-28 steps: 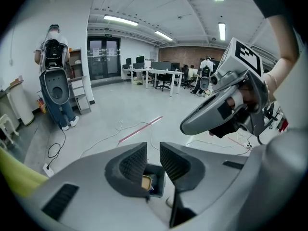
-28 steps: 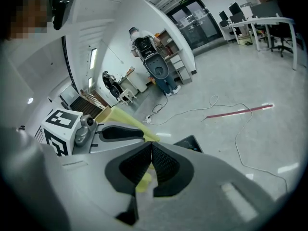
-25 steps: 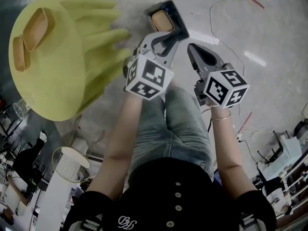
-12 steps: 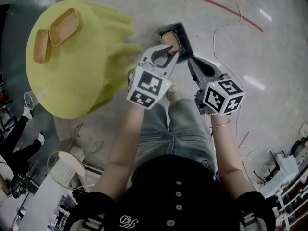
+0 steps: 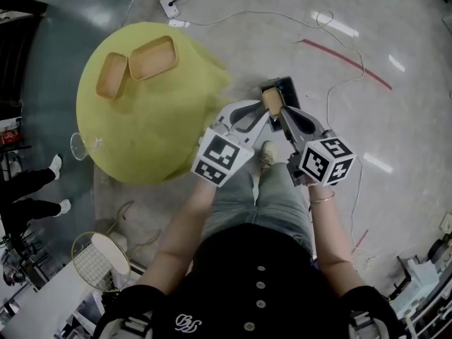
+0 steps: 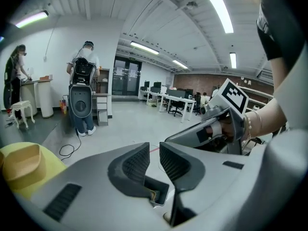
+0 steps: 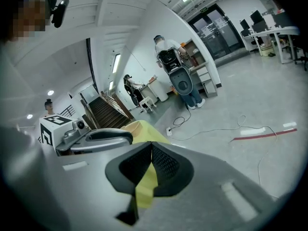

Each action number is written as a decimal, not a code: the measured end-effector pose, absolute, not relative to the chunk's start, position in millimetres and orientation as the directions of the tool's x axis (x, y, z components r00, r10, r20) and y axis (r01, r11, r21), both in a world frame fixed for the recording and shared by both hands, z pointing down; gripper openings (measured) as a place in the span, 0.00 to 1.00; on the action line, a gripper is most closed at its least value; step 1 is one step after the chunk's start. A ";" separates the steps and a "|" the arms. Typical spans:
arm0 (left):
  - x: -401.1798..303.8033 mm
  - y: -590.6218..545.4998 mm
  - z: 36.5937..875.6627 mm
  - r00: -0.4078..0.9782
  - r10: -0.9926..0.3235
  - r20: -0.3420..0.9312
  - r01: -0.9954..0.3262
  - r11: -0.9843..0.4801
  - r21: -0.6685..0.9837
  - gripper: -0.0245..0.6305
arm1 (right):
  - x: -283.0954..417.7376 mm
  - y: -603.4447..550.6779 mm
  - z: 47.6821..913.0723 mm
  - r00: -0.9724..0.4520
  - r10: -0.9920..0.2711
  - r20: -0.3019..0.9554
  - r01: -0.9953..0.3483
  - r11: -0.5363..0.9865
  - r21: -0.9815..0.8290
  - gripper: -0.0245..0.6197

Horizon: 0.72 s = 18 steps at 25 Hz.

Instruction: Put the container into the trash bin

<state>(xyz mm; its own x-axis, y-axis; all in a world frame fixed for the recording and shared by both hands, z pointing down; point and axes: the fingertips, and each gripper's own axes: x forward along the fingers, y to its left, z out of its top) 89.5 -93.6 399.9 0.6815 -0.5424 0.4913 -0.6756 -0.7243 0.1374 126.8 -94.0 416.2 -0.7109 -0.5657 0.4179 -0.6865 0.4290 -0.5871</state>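
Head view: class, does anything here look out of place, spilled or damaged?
Nothing looks spilled or broken. The only oddity: a power strip and a white cable lie loose on the floor not far from the trash bin, possibly a tripping risk.

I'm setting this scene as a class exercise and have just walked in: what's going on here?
A person stands over a dark trash bin on the floor, with a gripper in each hand. A tan container already sits in the bin. The left gripper has its jaws slightly apart and empty. The right gripper is shut on nothing. A wooden tray and a second tray rest on the yellow table.
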 end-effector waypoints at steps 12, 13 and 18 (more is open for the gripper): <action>-20.7 -118.5 320.3 0.724 -0.601 0.340 -0.671 -0.728 0.140 0.13 | 7.4 -119.7 352.1 -0.775 -0.523 0.354 -0.624 0.548 -0.557 0.04; -30.3 -118.6 317.8 0.718 -0.611 0.332 -0.679 -0.719 0.145 0.12 | -1.6 -120.7 348.5 -0.780 -0.518 0.352 -0.620 0.560 -0.549 0.04; -76.4 -114.5 311.6 0.689 -0.651 0.317 -0.713 -0.687 0.139 0.11 | -52.8 -124.5 335.7 -0.805 -0.488 0.339 -0.592 0.616 -0.519 0.04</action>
<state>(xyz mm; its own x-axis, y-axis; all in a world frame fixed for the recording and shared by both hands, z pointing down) -76.4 -114.5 311.6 0.6895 -0.6511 0.3173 -0.7130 -0.6871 0.1394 -52.8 -124.5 335.7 -0.8047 -0.4875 0.3387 -0.5920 0.6163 -0.5194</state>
